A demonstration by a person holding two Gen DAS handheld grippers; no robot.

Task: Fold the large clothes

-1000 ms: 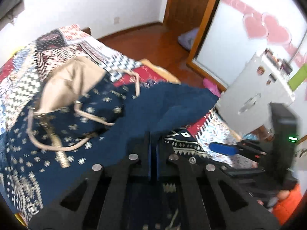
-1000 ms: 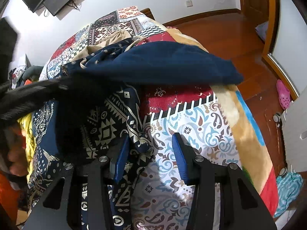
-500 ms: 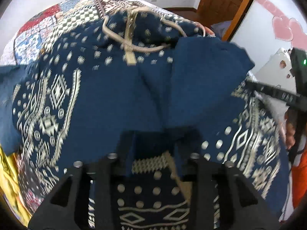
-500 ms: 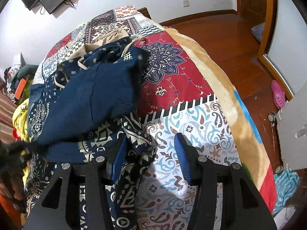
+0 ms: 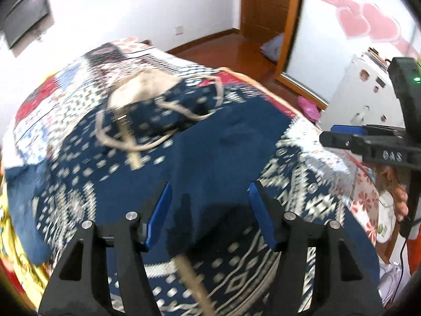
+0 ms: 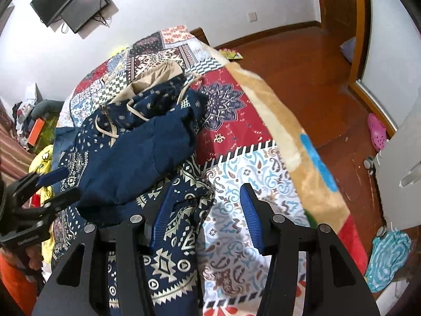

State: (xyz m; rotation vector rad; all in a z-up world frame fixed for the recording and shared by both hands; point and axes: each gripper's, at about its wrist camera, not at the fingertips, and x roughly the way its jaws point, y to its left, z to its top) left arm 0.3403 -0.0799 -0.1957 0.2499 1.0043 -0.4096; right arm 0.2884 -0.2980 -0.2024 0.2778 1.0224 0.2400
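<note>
A navy hoodie (image 5: 86, 184) with white patterns, beige hood lining (image 5: 142, 92) and drawstrings lies spread on the bed. Its plain navy sleeve (image 5: 231, 142) is folded across the body. My left gripper (image 5: 210, 210) hovers over the sleeve's end with its jaws opening; the cloth lies beneath them and no pad presses it. In the right wrist view the same hoodie (image 6: 126, 168) lies left of centre and the left gripper (image 6: 50, 187) is at the left edge. My right gripper (image 6: 208, 216) stands open above the hoodie's patterned hem and the bedspread, holding nothing; it also shows as the right gripper (image 5: 342, 137).
A patchwork bedspread (image 6: 236, 121) covers the bed, with wooden floor to its right. Yellow cloth (image 6: 43, 160) lies at the bed's left side. A white cabinet (image 5: 363, 97), a pink slipper (image 6: 377, 131) and teal cloth (image 6: 389, 258) are near the bed corner. A screen (image 6: 73, 5) hangs on the wall.
My left gripper was shut on the navy sleeve, carried it over the hoodie's body, then opened and let it go. The right gripper rose a little and stayed open.
</note>
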